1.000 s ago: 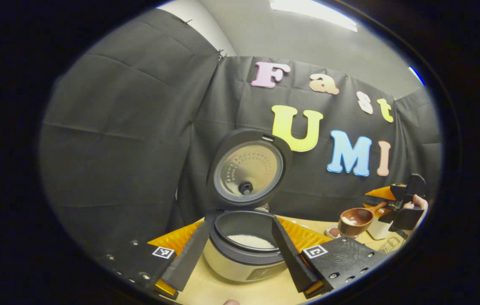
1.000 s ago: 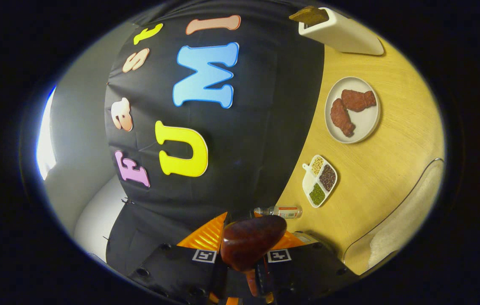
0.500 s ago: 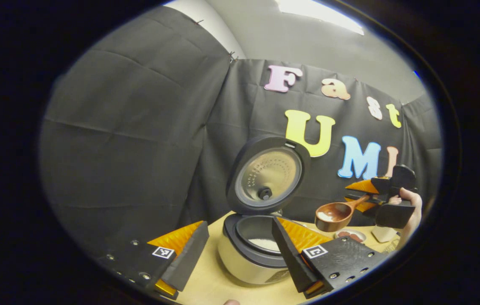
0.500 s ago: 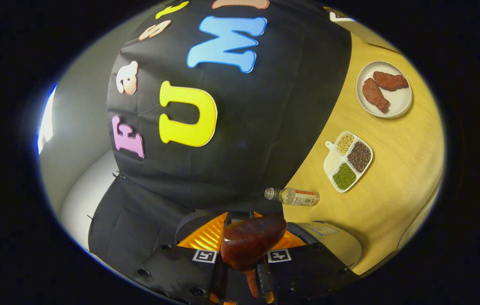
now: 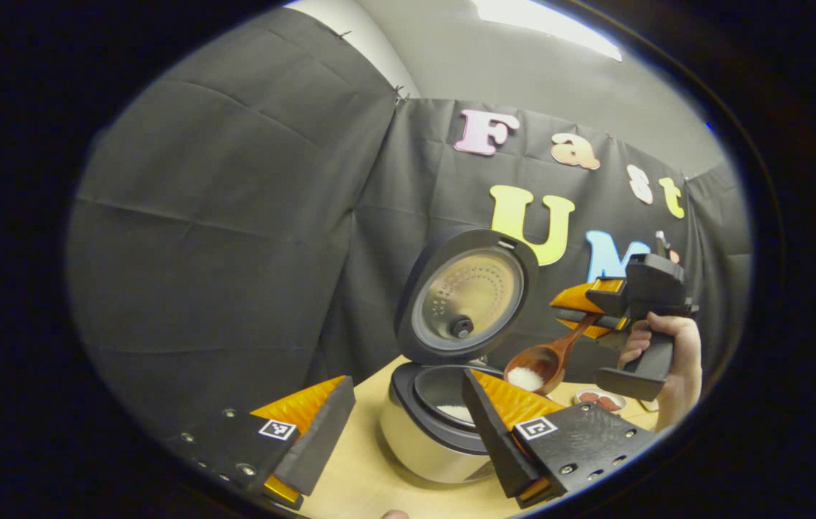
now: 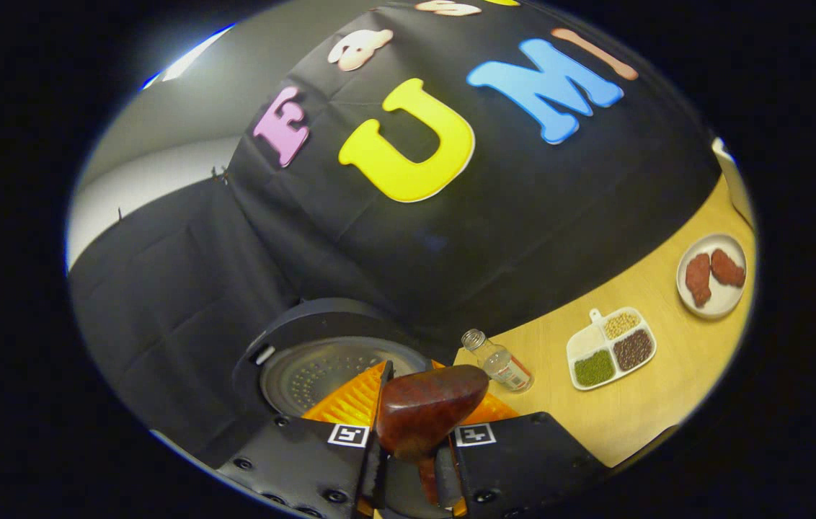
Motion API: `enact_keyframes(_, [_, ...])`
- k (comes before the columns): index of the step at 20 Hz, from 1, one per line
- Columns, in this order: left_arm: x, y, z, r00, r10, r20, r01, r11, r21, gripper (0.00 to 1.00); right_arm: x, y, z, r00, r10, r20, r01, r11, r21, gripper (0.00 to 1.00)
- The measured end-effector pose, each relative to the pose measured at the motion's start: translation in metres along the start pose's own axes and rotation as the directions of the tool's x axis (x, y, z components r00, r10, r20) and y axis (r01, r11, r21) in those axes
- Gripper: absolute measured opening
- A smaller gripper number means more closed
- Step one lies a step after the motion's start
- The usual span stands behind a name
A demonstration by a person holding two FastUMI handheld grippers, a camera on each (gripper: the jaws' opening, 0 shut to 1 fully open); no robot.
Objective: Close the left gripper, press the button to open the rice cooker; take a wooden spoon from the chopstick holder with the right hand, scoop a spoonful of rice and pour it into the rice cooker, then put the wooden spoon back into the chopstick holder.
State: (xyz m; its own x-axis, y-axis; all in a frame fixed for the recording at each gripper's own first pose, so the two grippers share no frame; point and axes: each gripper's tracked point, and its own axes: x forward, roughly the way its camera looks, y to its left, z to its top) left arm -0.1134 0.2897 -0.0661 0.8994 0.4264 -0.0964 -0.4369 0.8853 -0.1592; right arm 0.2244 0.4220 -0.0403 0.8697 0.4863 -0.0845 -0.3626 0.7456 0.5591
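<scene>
Rice cooker (image 5: 437, 432): lower centre of the left gripper view, on the wooden table (image 5: 361, 476), lid (image 5: 467, 297) raised upright, white rice in the inner pot; in the right gripper view the lid's perforated underside lies at lower centre-left, behind that claw. Left gripper (image 5: 408, 425): bottom of its own view, fingers spread wide, holding nothing, the right finger overlapping the cooker's rim in the picture. Right gripper (image 5: 579, 316): right of centre in the left gripper view, gripped by a hand (image 5: 667, 360), its fingers clamped on the handle of the wooden spoon (image 5: 541, 364). Spoon bowl: tilted down just right of the cooker's opening, white rice inside. Right gripper view, right side, on the table: small glass bottle (image 6: 500, 362), divided dish of grains (image 6: 611, 347), plate (image 6: 712, 275) with two reddish-brown pieces.
</scene>
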Motion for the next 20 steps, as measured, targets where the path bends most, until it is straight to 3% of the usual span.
enact_keyframes(4, [0.002, 0.005, 0.000, 1.000, 0.016, -0.003, -0.016, 1.000, -0.002, 0.92, 0.010, 0.019, -0.014, 0.999, 0.024, 0.034, -0.017, 0.981, -0.194, 0.29])
enact_keyframes(6, [0.000, 0.005, 0.001, 1.000, 0.017, -0.002, -0.017, 1.000, 0.004, 0.92, 0.015, 0.023, -0.016, 0.998, 0.031, 0.052, -0.017, 0.967, -0.254, 0.25])
enact_keyframes(9, [0.000, 0.006, 0.003, 1.000, 0.021, 0.001, -0.021, 1.000, 0.015, 0.92, 0.022, 0.029, -0.023, 0.997, 0.060, 0.052, -0.040, 0.944, -0.327, 0.28])
enact_keyframes(15, [0.003, -0.003, 0.002, 1.000, 0.006, -0.004, -0.006, 1.000, 0.017, 0.92, 0.035, 0.045, -0.044, 0.993, 0.121, -0.005, -0.108, 0.865, -0.490, 0.28])
enact_keyframes(16, [0.004, -0.003, 0.003, 1.000, 0.002, -0.002, -0.002, 1.000, 0.018, 0.96, 0.035, 0.048, -0.043, 0.991, 0.134, -0.003, -0.117, 0.853, -0.509, 0.28])
enact_keyframes(20, [0.005, -0.005, 0.003, 1.000, -0.003, -0.001, 0.003, 1.000, 0.020, 0.92, 0.029, 0.057, -0.043, 0.983, 0.186, -0.011, -0.158, 0.800, -0.579, 0.28])
